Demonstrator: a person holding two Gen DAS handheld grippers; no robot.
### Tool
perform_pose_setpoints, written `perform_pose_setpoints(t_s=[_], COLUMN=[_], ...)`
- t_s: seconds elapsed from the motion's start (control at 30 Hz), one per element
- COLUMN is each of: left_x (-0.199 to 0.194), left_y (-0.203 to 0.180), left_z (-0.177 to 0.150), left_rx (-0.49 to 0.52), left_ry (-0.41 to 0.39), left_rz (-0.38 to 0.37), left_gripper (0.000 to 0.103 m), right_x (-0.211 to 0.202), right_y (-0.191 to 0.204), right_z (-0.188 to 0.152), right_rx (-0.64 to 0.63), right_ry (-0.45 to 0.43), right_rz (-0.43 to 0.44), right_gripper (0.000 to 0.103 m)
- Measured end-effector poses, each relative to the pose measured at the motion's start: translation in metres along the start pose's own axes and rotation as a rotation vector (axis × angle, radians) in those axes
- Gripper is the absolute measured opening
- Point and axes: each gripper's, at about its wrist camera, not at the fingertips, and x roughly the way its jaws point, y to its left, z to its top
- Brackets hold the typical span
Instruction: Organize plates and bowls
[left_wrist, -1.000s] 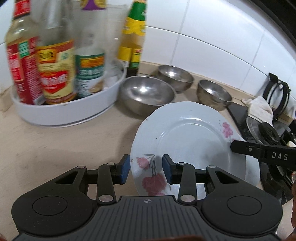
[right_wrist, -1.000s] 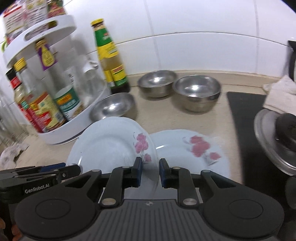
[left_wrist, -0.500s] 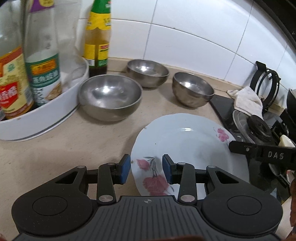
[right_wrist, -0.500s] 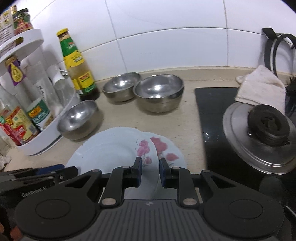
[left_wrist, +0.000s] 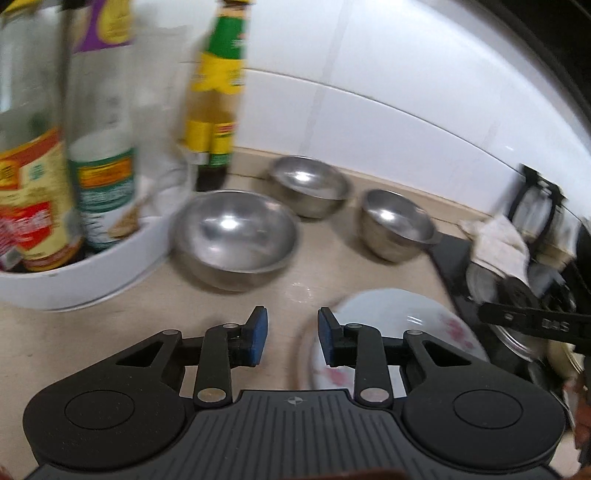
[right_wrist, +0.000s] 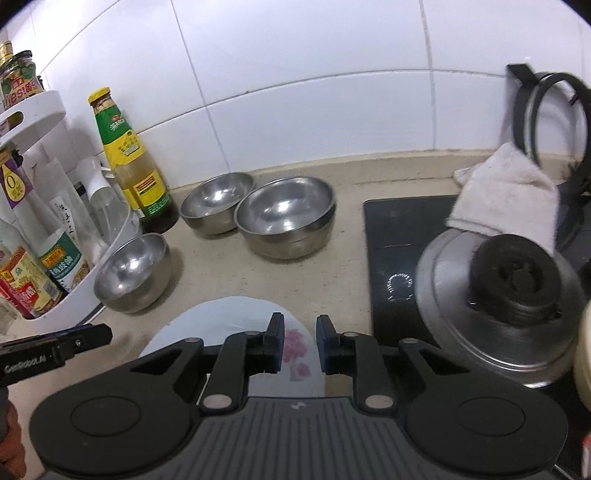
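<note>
A white plate with pink flowers (right_wrist: 229, 317) lies low over the beige counter, next to the stove. My right gripper (right_wrist: 300, 334) is shut on its near rim, a pink flower showing between the pads. In the left wrist view the same plate (left_wrist: 402, 317) sits right of my left gripper (left_wrist: 291, 332). That gripper's jaws are closing with only bare counter between them. Three steel bowls stand behind: a big one (left_wrist: 236, 236), one by the wall (left_wrist: 310, 184) and a third (left_wrist: 395, 221). I cannot make out a second plate beneath the held one.
A white turntable rack (right_wrist: 74, 295) full of sauce bottles stands at the left, with a green-capped bottle (right_wrist: 129, 166) beside it. The black stove (right_wrist: 399, 229) carries a steel lid with a black knob (right_wrist: 509, 273) and a white cloth (right_wrist: 506, 192). White tiles back the counter.
The plate has slid right, over the second plate, toward the stove with the right gripper. The left gripper has let go of the rim and narrowed its jaws beside it.
</note>
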Motion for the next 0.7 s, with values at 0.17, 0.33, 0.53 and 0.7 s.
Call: perform_pose_setpoints(t_s=[0.17,0.33,0.53,0.7], left_x=[0.005,0.006,0.013,0.029], left_y=[0.025,0.032,0.037,0.042], left_z=[0.009,0.022,0.037,0.043], left_rx=[-0.091,-0.131,-0.162,-0.192], left_ry=[-0.001,-0.019,-0.032,0.006], left_rz=[0.065,0.106,0.153,0.158], left_gripper=[0.048,0.065,0.071,0.071], right_x=[0.021,0.052,0.088,0.119], right_y=[0.027,0.064,0.097,0.107], right_z=[0.018,0.046,0.071,0.079], right_rx=[-0.083,-0.184,-0.277,-0.305], right_ry=[0.025,0.059,0.094,0.143], right_rz=[0.072,0.155,0.221,0.241], right_gripper=[0.02,0.022,0.032,0.035])
